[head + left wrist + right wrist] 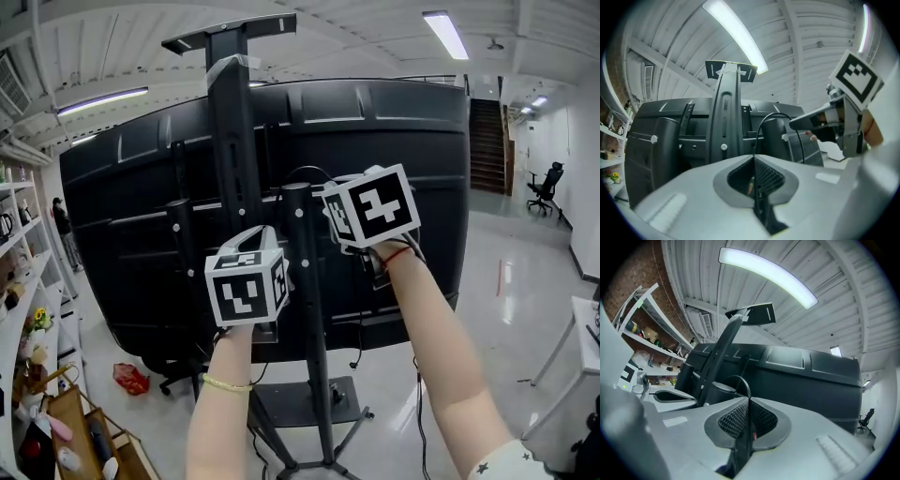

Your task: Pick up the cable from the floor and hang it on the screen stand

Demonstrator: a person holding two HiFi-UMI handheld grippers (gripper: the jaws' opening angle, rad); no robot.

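Grey ribbed pads (763, 420) of the right hand-held gripper (749, 400) are pressed together, and the black cable (742, 378) curves straight down into the seam between them, so I take it to be pinching the cable. From that pinch the line rises in a small arch toward a round black upright of the screen stand (232, 141).

The left hand-held gripper (753, 157) sits beside and a little below it, also squeezed closed. I can make out nothing held in it except a tiny orange fleck in the gap that I can't identify.

Seen from the left gripper view, the cable (779, 113) loops up over the bracket area just right of the stand's tall central column (725, 117). It then drops away toward the right gripper. Behind both stands the big dark back of the screen (412, 169). In the head view more cable trails down past the person's right forearm.

No desk carries any of this. Only a pale desk corner (583, 323) shows at the far right, well apart.

By my reading the pick-up is done and the hanging is under way: the cable is off the floor and already draped at the stand. What looks to be needed next is to seat the loop firmly over the bracket or upright so it bears its own weight, then open the right jaws. Slack could slide off if it is let go too soon.
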